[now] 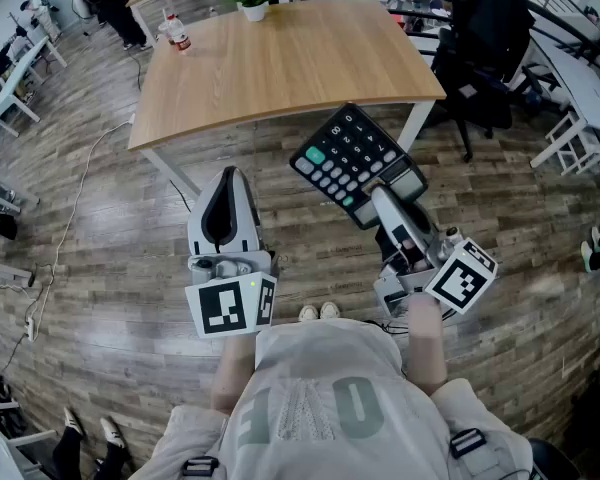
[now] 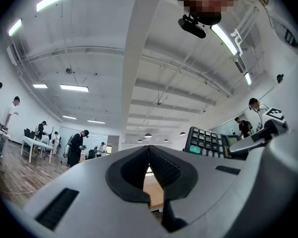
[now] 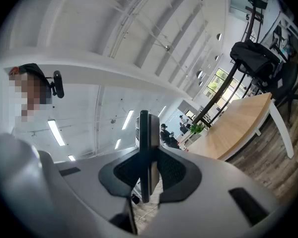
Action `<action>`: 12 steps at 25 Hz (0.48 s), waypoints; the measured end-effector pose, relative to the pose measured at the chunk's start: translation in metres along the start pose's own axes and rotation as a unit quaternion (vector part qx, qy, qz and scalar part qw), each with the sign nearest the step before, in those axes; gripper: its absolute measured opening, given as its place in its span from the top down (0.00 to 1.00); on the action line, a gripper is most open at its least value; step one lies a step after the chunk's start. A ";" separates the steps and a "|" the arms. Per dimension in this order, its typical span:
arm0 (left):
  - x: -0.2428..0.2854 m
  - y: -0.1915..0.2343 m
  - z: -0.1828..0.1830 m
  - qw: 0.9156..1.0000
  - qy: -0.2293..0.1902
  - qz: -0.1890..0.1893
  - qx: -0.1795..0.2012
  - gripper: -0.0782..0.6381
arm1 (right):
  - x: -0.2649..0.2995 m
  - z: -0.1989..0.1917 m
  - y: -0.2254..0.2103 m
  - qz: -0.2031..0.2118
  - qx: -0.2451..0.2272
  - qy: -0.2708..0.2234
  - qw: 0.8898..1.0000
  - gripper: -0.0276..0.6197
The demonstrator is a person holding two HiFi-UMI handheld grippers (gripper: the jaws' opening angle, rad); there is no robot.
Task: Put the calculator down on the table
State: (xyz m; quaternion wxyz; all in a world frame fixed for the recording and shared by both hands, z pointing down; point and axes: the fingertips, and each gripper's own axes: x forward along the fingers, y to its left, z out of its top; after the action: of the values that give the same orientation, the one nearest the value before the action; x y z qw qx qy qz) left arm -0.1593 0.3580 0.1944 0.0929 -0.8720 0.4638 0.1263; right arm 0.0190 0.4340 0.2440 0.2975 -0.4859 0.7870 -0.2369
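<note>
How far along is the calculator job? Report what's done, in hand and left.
Done: the calculator is off any surface, clamped edge-on in the right gripper. In hand: it hangs in the air at the near edge of the wooden table, not resting on it. Left: bring it over the tabletop, set it down, release. The left gripper is shut, empty.

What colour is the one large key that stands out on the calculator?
Green: the large key on the black calculator, clearest in the head view.

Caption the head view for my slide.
Right claw grips a black calculator by the edge of the light wooden table; left claw shut.
</note>
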 end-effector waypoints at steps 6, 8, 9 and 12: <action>0.000 0.000 -0.002 1.000 0.002 -0.003 0.003 0.88 | -0.002 -0.001 -0.004 -0.005 0.001 -0.004 1.000 0.82; 0.002 0.001 -0.002 1.000 0.001 -0.003 0.003 0.88 | -0.002 -0.001 -0.005 -0.006 0.001 -0.005 1.000 0.82; 0.003 0.002 -0.003 1.000 0.001 -0.002 0.004 0.88 | -0.001 -0.001 -0.006 -0.006 0.000 -0.005 1.000 0.82; 0.006 0.004 -0.005 1.000 0.001 0.001 0.004 0.88 | -0.001 -0.001 -0.007 -0.004 -0.006 -0.003 1.000 0.82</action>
State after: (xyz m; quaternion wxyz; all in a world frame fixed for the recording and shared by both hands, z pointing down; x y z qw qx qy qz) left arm -0.1592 0.3498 0.1968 0.0958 -0.8712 0.4655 0.1234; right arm 0.0230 0.4325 0.2498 0.2960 -0.4913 0.7856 -0.2319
